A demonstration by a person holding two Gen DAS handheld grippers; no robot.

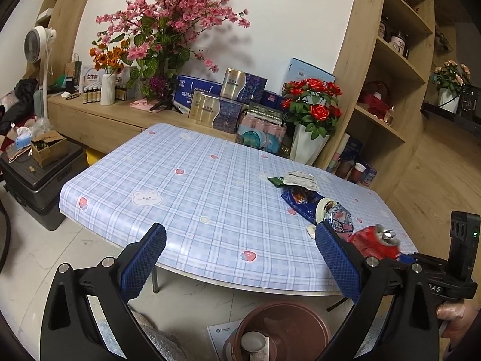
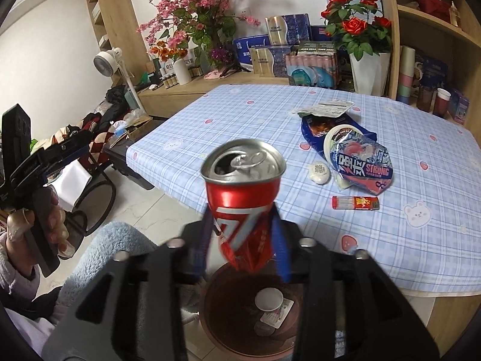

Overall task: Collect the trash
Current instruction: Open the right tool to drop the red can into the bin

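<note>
My right gripper (image 2: 243, 240) is shut on a crushed red can (image 2: 242, 189), held upright above a brown waste bin (image 2: 228, 334) on the floor by the table's near edge. The can also shows in the left wrist view (image 1: 374, 242). My left gripper (image 1: 240, 258) is open and empty, over the table's front edge, with the bin (image 1: 279, 310) below it. On the blue checked tablecloth (image 2: 240, 114) lie a blue snack wrapper (image 2: 360, 162), a dark blue packet (image 2: 312, 129), a white paper slip (image 2: 324, 106), a small white round lid (image 2: 320, 170) and a red lighter (image 2: 354, 203).
The bin holds a white lid and a small packet (image 2: 272, 310). A white vase of red roses (image 2: 368, 72), gift boxes (image 2: 282, 45) and pink blossom stand behind the table. A dark suitcase (image 1: 36, 180) and a fan (image 1: 37, 48) are at the left. Wooden shelves (image 1: 399, 69) rise at the right.
</note>
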